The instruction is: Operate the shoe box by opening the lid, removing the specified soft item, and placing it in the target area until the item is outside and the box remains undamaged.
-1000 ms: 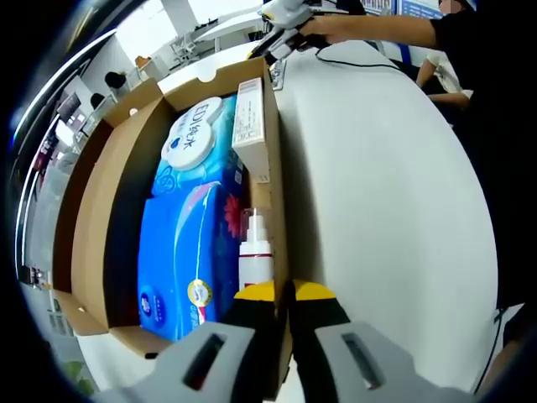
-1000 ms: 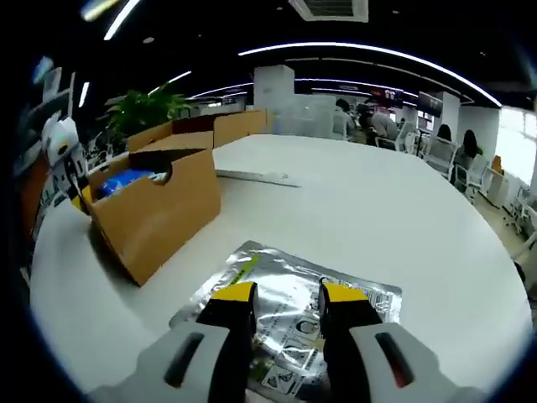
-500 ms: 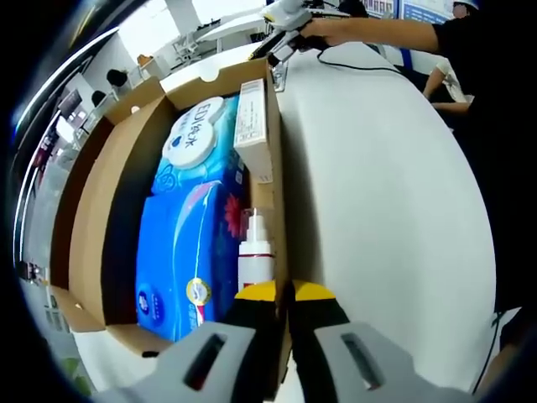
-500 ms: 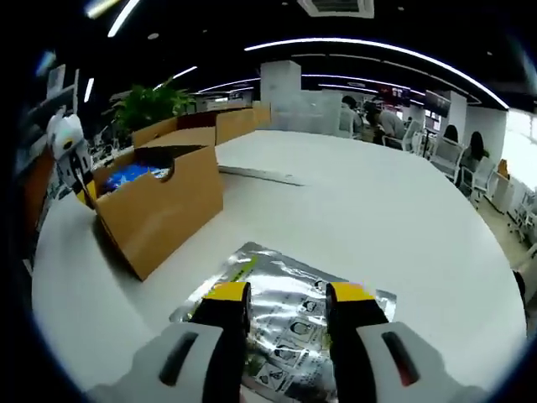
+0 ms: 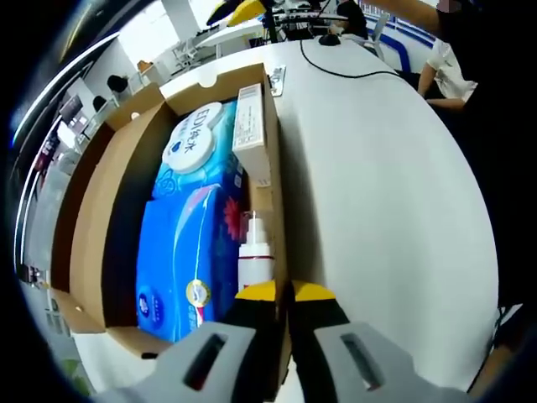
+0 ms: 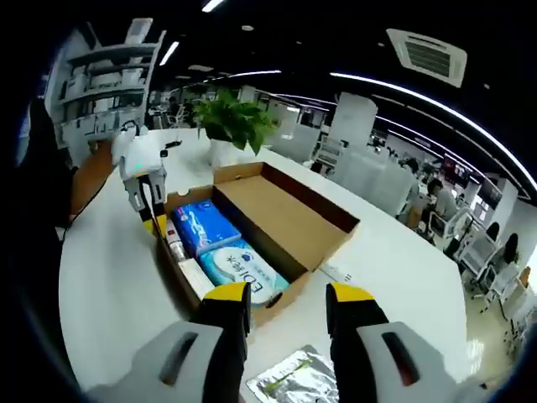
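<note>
The left gripper (image 5: 280,291) is sitting with its jaws pinched together on the near wall of the open shoe box (image 5: 92,210), right by a white spray bottle (image 5: 255,252). Inside, a blue tissue pack (image 5: 180,260) is lying next to a lighter wet-wipes pack (image 5: 197,147) and a slim white carton (image 5: 251,126). The right gripper (image 6: 288,294) is hovering above the table (image 6: 109,277) — jaws apart, holding nothing — with a silver foil pouch (image 6: 294,382) lying flat outside the box.
</note>
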{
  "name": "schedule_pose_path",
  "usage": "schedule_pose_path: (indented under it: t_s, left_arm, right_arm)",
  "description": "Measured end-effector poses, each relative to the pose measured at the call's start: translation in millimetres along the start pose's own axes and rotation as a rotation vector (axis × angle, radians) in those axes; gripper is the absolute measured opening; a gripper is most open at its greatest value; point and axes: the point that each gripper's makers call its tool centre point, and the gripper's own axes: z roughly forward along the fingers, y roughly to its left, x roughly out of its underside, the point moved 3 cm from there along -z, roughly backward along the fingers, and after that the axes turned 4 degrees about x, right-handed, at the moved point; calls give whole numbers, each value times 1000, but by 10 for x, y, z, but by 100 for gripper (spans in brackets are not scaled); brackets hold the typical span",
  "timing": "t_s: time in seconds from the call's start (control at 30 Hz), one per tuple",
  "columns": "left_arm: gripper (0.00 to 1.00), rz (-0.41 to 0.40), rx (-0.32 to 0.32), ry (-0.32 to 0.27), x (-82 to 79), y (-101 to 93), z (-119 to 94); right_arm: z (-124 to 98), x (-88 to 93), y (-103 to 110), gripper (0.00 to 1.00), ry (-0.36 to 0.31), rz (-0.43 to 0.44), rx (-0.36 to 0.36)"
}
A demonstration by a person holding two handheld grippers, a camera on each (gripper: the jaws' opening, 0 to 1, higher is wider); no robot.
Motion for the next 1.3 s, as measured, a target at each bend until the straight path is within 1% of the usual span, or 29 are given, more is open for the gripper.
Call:
schedule_pose_path:
  t_s: [0.03, 0.07, 0.13, 0.23, 0.33, 0.37, 0.4, 0.43, 0.47, 0.53, 0.57, 0.63, 0.7, 0.77, 0.83, 0.87, 0.93, 1.0, 1.03, 1.17, 1.23, 1.27, 1.3]
  left_arm:
    - [2, 3, 1, 0, -1, -1, 0]
    - [2, 14, 3, 8, -3, -6, 4]
    - [2, 29, 6, 21, -12, -19, 11]
    - [3, 61, 17, 38, -27, -62, 18]
    - [3, 76, 29, 36, -33, -79, 19]
    - [3, 79, 32, 38, -33, -77, 21]
    - [3, 81, 34, 38, -32, -76, 20]
    - [3, 85, 39, 37, -32, -73, 20]
    - [3, 90, 44, 43, -32, -73, 21]
    - [3, 106, 49, 59, -31, -73, 23]
    - [3, 110, 52, 60, -30, -75, 23]
    - [3, 110, 56, 57, -26, -76, 20]
    - [3, 119, 59, 47, -21, -78, 16]
    - [4, 122, 57, 36, -17, -84, 14]
    - [4, 128, 59, 22, -16, -83, 11]
    - [4, 137, 65, 20, -20, -84, 12]
    - [4, 126, 87, 12, -20, -72, 10]
    - [4, 128, 93, 0, -16, -75, 4]
    - [4, 134, 94, -3, -21, -82, 8]
    - [4, 139, 91, 1, -27, -83, 11]
    - [4, 137, 87, 2, -29, -84, 12]
    - [4, 137, 87, 2, -31, -85, 13]
    - [4, 128, 87, 2, -33, -82, 14]
  right_arm:
    - [22, -23, 11, 36, 3, -9, -1]
    - [70, -78, 46, 36, 6, -46, -8]
    - [137, -122, 83, 37, 13, -68, -16]
    - [251, -144, 153, 38, 35, -121, -45]
    - [344, -137, 212, 40, 63, -128, -78]
    - [364, -131, 253, 40, 78, -150, -95]
    - [378, -134, 259, 40, 78, -171, -101]
    - [399, -151, 273, 39, 78, -215, -106]
    - [420, -155, 282, 38, 89, -210, -114]
    - [445, -130, 321, 37, 145, -152, -146]
    - [461, -140, 324, 37, 152, -138, -145]
    - [524, -192, 296, 39, 143, -170, -135]
    - [555, -208, 288, 41, 156, -184, -141]
    - [583, -213, 304, 42, 175, -195, -168]
    - [627, -215, 316, 43, 189, -233, -187]
    - [644, -213, 314, 43, 196, -240, -188]
    - [695, -210, 324, 44, 214, -258, -196]
    - [728, -205, 344, 45, 226, -285, -220]
    - [745, -196, 365, 45, 242, -318, -244]
    - [848, -209, 362, 45, 260, -377, -266]
    - [891, -214, 366, 47, 280, -395, -278]
    - [899, -210, 388, 47, 293, -407, -296]
    - [911, -195, 388, 47, 314, -422, -299]
